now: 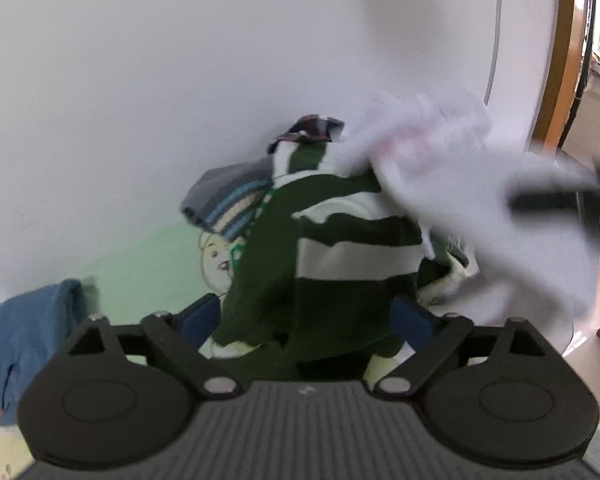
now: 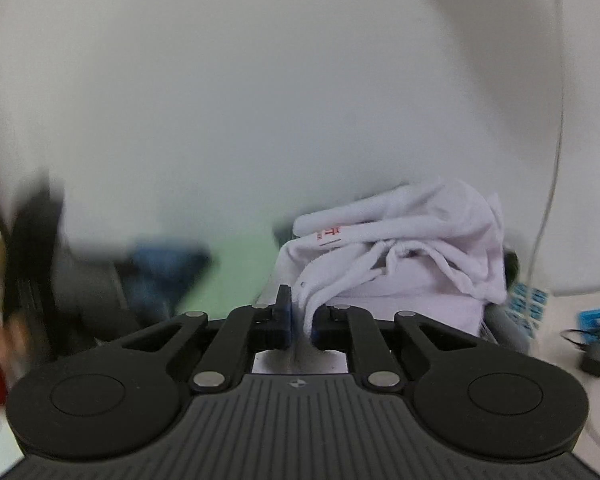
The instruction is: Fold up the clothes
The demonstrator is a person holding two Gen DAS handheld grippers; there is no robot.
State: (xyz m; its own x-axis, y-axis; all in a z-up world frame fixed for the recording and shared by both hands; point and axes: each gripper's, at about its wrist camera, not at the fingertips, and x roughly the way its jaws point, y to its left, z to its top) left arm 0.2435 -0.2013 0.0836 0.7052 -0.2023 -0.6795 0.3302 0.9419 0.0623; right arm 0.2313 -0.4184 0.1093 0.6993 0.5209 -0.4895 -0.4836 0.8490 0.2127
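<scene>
1. White hoodie (image 2: pixel 400 240) – bunched, thick soft fabric, rolled folds on top, small red print near its upper left edge, drawstrings hanging down toward the camera. It sits on top of the clothes pile, right of centre in the right wrist view.
2. Right gripper (image 2: pixel 300 320) – fingers nearly together, pinched on a white strip of the hoodie (cord or hem, can't tell which) that runs down between the pads.
3. Left wrist view: same hoodie (image 1: pixel 460 184) heavily motion-blurred, draped over the upper right of the pile.
4. Green-and-white striped garment (image 1: pixel 332 248) – dark green with wide white bands, crumpled, heaped in the middle, lower edge hanging between the left fingers.
5. Left gripper (image 1: pixel 306 320) – blue pads wide apart, striped cloth lying in the gap; neither pad visibly pressing it.
6. Grey knit with blue and cream stripes (image 1: pixel 224 204) sticks out left of the striped garment; dark plaid piece (image 1: pixel 312 130) on top of the pile.
7. Blue garment (image 1: pixel 24 344) lies apart at far left on the light green sheet (image 1: pixel 148 268), which has a cartoon print.
8. White wall (image 1: pixel 180 60) behind everything.
</scene>
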